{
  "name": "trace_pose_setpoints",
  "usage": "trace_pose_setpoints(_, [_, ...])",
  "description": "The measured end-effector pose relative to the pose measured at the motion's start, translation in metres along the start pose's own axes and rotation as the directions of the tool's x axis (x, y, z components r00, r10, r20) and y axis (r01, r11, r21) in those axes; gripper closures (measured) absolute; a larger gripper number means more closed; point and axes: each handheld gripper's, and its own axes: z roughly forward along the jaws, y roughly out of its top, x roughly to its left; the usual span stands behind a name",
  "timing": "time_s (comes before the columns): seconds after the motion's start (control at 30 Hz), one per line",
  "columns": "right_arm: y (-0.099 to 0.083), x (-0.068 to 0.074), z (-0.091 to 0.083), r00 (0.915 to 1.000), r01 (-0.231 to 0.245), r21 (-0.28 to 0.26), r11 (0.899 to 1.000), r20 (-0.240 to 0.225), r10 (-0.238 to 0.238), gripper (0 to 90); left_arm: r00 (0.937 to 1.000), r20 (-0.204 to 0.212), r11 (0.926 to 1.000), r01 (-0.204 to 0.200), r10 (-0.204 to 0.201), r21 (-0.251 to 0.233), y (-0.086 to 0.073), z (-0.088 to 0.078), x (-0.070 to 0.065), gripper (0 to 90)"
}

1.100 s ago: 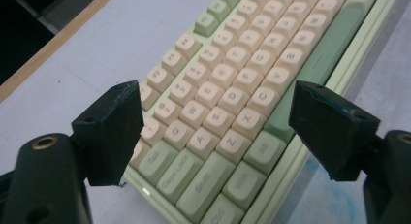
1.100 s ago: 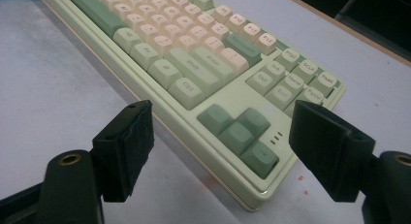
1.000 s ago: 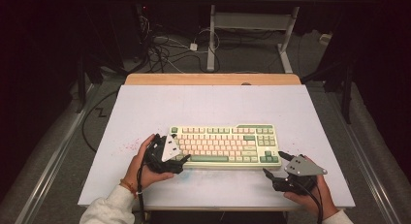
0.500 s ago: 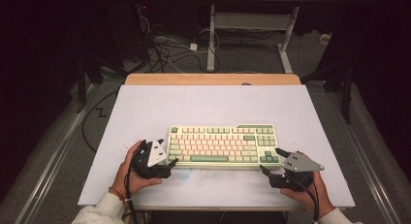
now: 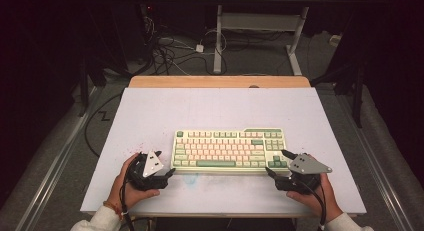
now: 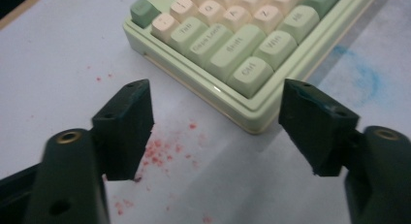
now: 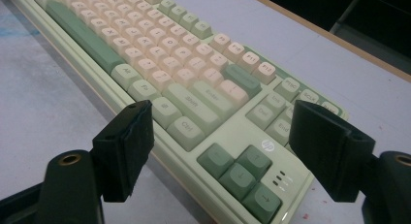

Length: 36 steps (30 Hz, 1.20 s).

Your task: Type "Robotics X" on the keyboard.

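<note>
keyboard [image 5: 229, 150]: flat on the desk [image 5: 150, 111], near the front edge, centred, long side toward the person; nothing lifts it.
left gripper [image 5: 169, 174]: jaws wide, empty; just off the keyboard's near-left corner, not touching. The left gripper view has the Ctrl corner [image 6: 249, 74] between the jaws but ahead of them.
right gripper [image 5: 277, 163]: jaws wide, empty; at the near-right corner, tips over the arrow keys [image 7: 241, 175], contact unclear.
change: the left gripper has slid back toward the person and a bit outward since a second ago, when it sat against the left end; the right has barely moved; keyboard in the same place.
meaning: probably lining up both ends for a two-handed grasp or shove; no hold yet.
marks: red specks [image 6: 157, 151] and a blue smear [image 6: 364, 78] on the desk.
</note>
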Motion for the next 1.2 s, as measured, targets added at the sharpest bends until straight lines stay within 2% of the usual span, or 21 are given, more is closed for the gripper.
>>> trace_pose_setpoints(0.1, [0.001, 0.001, 0.000, 1.0000, -0.002, -0.001, 1.000, 0.002, 0.002, 24.4, 0.9998, 0.002, 0.9997, 0.021, -0.021, 0.008, -0.003, -0.004, -0.001, 39.6])
trace_pose_setpoints(0.17, [0.001, 0.001, 0.000, 1.0000, -0.004, -0.001, 1.000, 0.004, 0.004, 24.4, 0.9989, 0.027, 0.9993, 0.038, -0.038, -0.002, -0.005, -0.008, 0.000, 45.5])
trace_pose_setpoints(0.23, [0.000, 0.000, 0.000, 1.0000, -0.004, -0.001, 1.000, 0.005, 0.004, 24.4, 0.9987, 0.034, 0.9992, 0.038, -0.037, -0.013, -0.006, -0.011, 0.001, 55.6])
trace_pose_setpoints(0.27, [0.000, 0.000, 0.000, 1.0000, -0.005, -0.001, 1.000, 0.005, 0.005, 24.4, 0.9973, 0.050, 0.9984, 0.055, -0.054, -0.013, -0.007, -0.013, 0.002, 60.8])
trace_pose_setpoints(0.33, [0.000, 0.000, 0.000, 1.0000, -0.002, 0.000, 1.000, 0.005, 0.002, 24.4, 0.9961, 0.049, 0.9971, 0.075, -0.074, -0.014, -0.007, -0.015, 0.005, 69.0])
trace_pose_setpoints(0.4, [0.000, 0.001, 0.000, 1.0000, 0.000, 0.002, 1.000, 0.006, 0.000, 24.4, 0.9935, 0.067, 0.9953, 0.094, -0.092, -0.024, -0.007, -0.017, 0.009, 77.9])
trace_pose_setpoints(0.5, [-0.001, 0.001, 0.000, 1.0000, 0.001, 0.004, 1.000, 0.006, -0.001, 24.4, 0.9930, 0.068, 0.9951, 0.098, -0.097, -0.013, -0.005, -0.017, 0.011, 87.1])
trace_pose_setpoints(0.6, [-0.001, 0.002, 0.000, 1.0000, 0.004, 0.008, 1.000, 0.005, -0.004, 24.4, 0.9928, 0.067, 0.9950, 0.100, -0.100, 0.004, -0.002, -0.016, 0.012, 87.4])
trace_pose_setpoints(0.8, [-0.002, 0.001, 0.000, 0.9999, 0.005, 0.007, 1.000, 0.010, -0.005, 24.4, 0.9887, 0.080, 0.9917, 0.128, -0.127, -0.008, 0.008, -0.016, 0.017, 87.3])
trace_pose_setpoints(1.2, [-0.004, 0.002, 0.001, 0.9998, 0.011, 0.025, 1.000, 0.017, -0.011, 24.4, 0.9904, 0.100, 0.9954, 0.096, -0.096, 0.003, 0.038, -0.002, 0.016, 87.4])
